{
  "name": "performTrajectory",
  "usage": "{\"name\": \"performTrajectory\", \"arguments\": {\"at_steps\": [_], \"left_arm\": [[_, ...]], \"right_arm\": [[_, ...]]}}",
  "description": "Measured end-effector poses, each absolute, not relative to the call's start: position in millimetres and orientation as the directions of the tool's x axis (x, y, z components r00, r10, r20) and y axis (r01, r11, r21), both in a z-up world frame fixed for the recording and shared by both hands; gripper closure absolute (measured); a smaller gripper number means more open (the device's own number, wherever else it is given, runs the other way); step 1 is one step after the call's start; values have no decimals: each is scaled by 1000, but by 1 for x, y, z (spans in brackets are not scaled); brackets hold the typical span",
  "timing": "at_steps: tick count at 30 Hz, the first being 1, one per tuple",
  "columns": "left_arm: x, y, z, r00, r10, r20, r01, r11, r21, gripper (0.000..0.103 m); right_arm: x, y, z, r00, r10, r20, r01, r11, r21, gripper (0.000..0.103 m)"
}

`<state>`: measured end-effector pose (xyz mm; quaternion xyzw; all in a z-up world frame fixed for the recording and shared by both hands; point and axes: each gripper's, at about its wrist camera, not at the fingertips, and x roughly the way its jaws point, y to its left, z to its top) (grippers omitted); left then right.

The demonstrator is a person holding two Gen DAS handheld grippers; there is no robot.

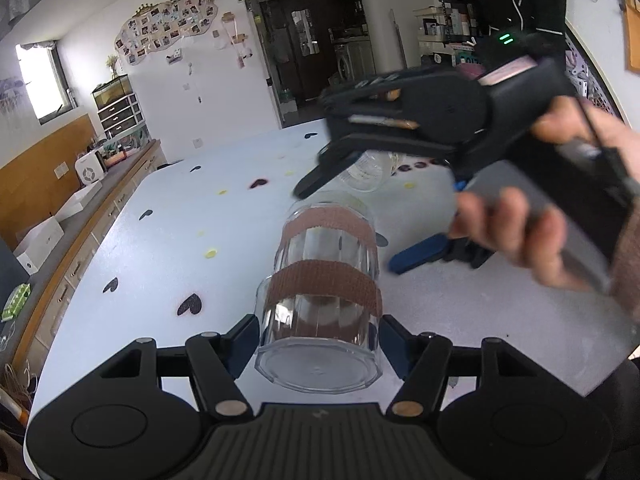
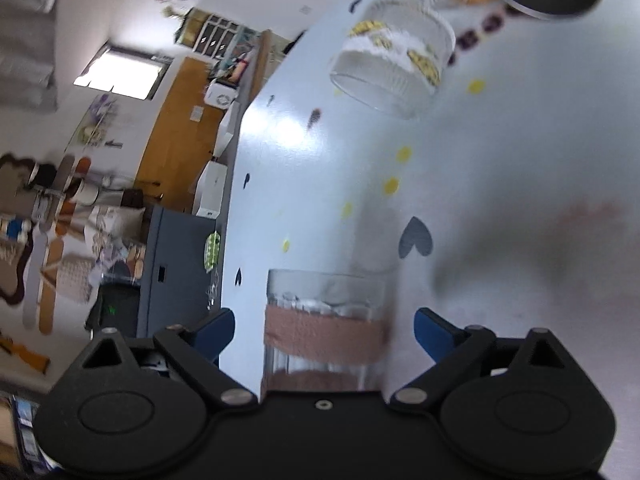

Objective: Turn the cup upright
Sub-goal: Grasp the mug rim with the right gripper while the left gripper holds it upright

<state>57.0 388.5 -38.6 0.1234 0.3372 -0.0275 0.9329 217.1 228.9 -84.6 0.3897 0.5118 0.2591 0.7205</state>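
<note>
The clear cup (image 1: 320, 304), banded with two brown tape strips, is seen between the blue fingers of the left gripper (image 1: 318, 346), base toward the camera; the jaws flank it closely, though firm contact cannot be confirmed. In the right wrist view the cup (image 2: 326, 328) stands between the widely spread, empty jaws of the right gripper (image 2: 324, 332). A slip on the smooth wall could be caused by a loose hold. The second glass (image 2: 394, 64), lying at twelve o'clock on the tabletop (image 2: 500, 152), could be struck.

Clear faceted cup (image 1: 324, 300) with 2 brown bands lies tilted, base toward camera.
</note>
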Motion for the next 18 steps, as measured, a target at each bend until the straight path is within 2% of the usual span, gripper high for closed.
{"name": "performTrajectory", "arguments": {"at_steps": [3, 6, 9, 10, 12, 15, 18], "left_arm": [[56, 388, -40, 773, 29, -634, 149, 963, 225, 37], [54, 388, -40, 776, 27, -630, 158, 959, 235, 38], [54, 390, -41, 779, 23, -626, 160, 959, 233, 38], [53, 391, -41, 780, 18, -625, 158, 961, 226, 38], [52, 395, -42, 786, -2, -619, 161, 966, 201, 38], [49, 402, -43, 792, -34, -609, 160, 975, 155, 38], [46, 409, -46, 796, -42, -604, 149, 980, 128, 38]], "right_arm": [[225, 237, -98, 285, 796, -534, 86, 533, 842, 5], [227, 241, -112, 245, 839, -486, 167, 457, 873, 6], [228, 244, -116, 239, 848, -473, 194, 436, 879, 10], [227, 245, -113, 237, 843, -483, 185, 449, 874, 15], [227, 249, -108, 237, 825, -513, 143, 492, 858, 25], [222, 254, -96, 271, 805, -527, 39, 538, 842, 26], [208, 266, -67, 345, 776, -528, -177, 606, 775, 27]]}}
